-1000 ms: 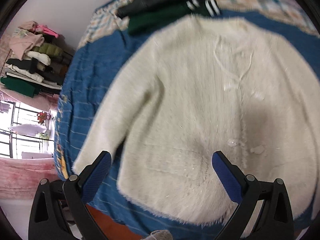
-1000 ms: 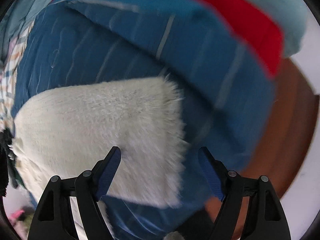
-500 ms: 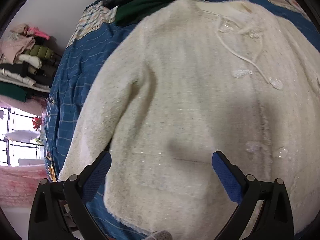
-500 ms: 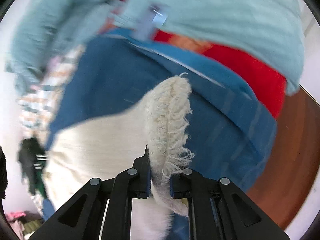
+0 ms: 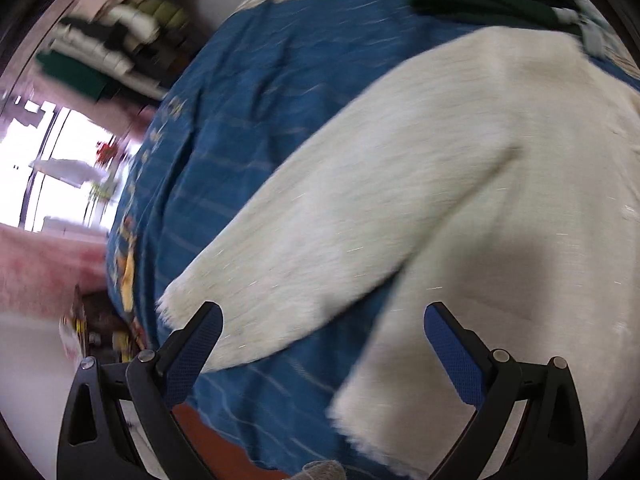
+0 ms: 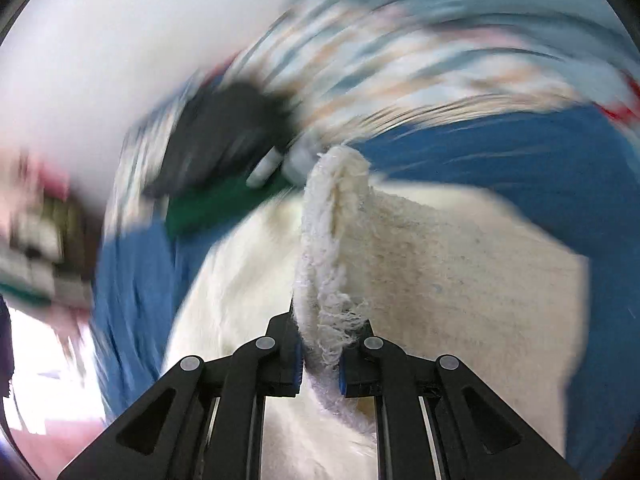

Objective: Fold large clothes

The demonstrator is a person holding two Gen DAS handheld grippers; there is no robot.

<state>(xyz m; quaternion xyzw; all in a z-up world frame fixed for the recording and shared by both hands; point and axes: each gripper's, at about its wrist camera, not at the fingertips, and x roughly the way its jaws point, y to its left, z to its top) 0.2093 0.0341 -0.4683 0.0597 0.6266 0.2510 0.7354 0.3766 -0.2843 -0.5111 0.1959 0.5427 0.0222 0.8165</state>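
Cream, fuzzy knit fabric makes up the one large garment in front of you: a fluffy cardigan (image 5: 460, 200) lying on a blue striped bedspread (image 5: 240, 128). Its pile is long and soft, and its hem and cuff edges are frayed and fringed.

Your left gripper (image 5: 322, 344) hangs above the garment with its jaws wide apart, gripping nothing. Each of its two fingers carries a blue textured pad (image 5: 192, 356). One sleeve (image 5: 304, 264) runs diagonally between them, its cuff end lying flat on the bedspread near the left finger. The body panel sits just beside the sleeve on the right, with a narrow strip of bedspread showing between them.

Your right gripper (image 6: 319, 364) has its jaws clamped on a thick, fringed edge of the cardigan (image 6: 332, 240). That edge stands up from the fingers as a rolled ridge, lifted off the bedspread (image 6: 520, 160), and the fabric's matte underside faces you to the right of it.

Beyond the cardigan lie one dark green garment (image 5: 472, 4) and one black garment (image 6: 228, 128), touching each other. A shelf of stacked folded clothes (image 5: 120, 40) stands at far left; the count is blurred.
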